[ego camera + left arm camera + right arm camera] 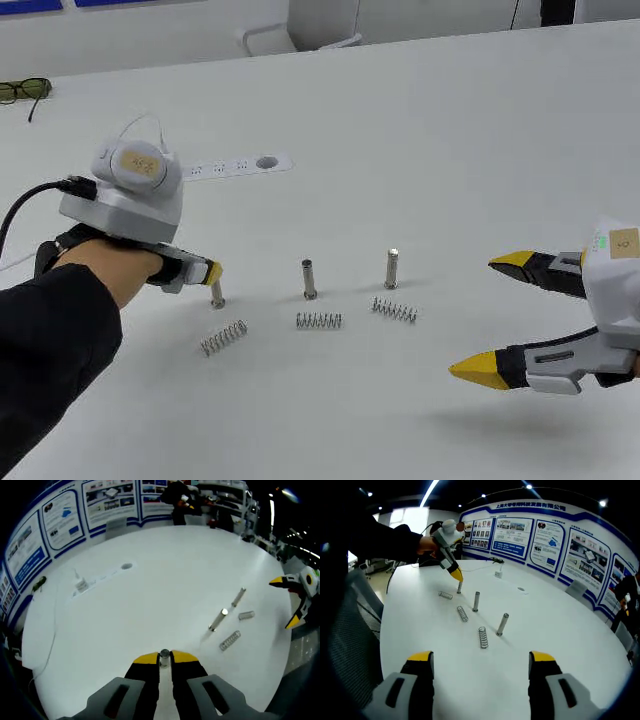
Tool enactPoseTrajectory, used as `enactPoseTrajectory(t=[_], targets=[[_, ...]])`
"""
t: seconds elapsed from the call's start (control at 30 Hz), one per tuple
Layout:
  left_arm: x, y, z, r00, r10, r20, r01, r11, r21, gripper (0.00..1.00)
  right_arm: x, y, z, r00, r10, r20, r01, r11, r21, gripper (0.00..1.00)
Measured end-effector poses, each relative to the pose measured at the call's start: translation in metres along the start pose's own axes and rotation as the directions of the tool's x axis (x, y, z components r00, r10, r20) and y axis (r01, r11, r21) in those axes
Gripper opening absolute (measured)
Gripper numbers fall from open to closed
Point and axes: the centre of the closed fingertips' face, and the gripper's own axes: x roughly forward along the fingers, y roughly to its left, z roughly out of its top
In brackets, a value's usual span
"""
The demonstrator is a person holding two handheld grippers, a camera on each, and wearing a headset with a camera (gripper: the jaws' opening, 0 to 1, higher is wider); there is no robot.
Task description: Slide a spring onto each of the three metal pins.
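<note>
Three metal pins stand upright on the white table (450,150): a left pin (217,295), a middle pin (309,279) and a right pin (392,268). In front of each lies a loose spring: left spring (223,338), middle spring (319,320), right spring (394,310). My left gripper (212,274) is shut on the top of the left pin (164,656), its yellow tips on either side. My right gripper (492,315) hovers wide open to the right of the pins, nothing between its tips (480,656). It looks along the springs (482,636) and pins (502,624).
A white power strip (235,166) lies behind the pins. Glasses (22,90) rest at the far left edge. A chair (290,40) stands beyond the table's far edge. Wall posters (555,537) line the room.
</note>
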Motion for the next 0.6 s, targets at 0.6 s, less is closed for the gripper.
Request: enactPoseTrajectory(t=[0.6], targets=[[-0.0018,-0.0042,-0.0034,0.9997,0.004,0.022,-0.004,1.0,0.02,0.08,0.0006,0.0014,-0.0012,1.0,0.008,-0.005,-0.008,1.0,-0.008,0.79]])
